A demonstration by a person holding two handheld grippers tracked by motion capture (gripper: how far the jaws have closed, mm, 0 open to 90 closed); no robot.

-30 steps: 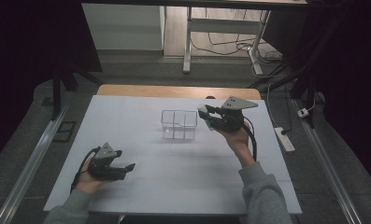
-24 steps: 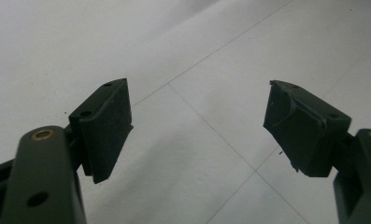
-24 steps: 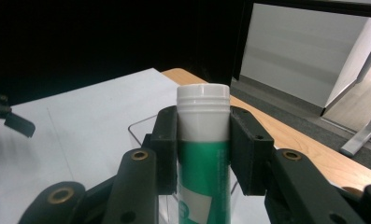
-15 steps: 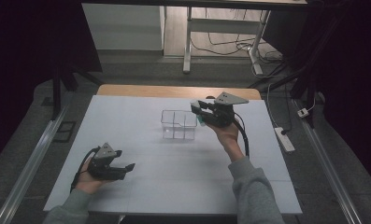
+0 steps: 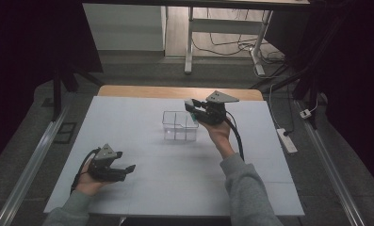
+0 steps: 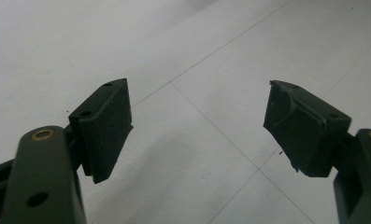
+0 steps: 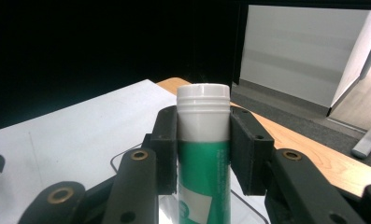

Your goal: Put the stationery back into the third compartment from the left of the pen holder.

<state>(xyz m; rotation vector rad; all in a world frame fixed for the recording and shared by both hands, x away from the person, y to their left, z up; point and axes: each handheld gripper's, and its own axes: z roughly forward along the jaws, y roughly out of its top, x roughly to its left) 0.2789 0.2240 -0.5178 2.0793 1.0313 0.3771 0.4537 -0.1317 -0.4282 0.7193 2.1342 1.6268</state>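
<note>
- The right gripper (image 5: pixel 190 106), raised above the table's (image 5: pixel 175 188) far half, is clamped on a green tube with a white cap (image 7: pixel 203 135); the tube runs lengthwise along the jaws, cap end outward.
- A clear divided box (image 5: pixel 179 125) sits just below and beside that gripper's tip, so the tube hangs at the box's right rim, judged ready to be lowered in.
- The left gripper (image 5: pixel 128 168) rests near the table's front edge, jaws spread wide and empty, well apart from the box.
</note>
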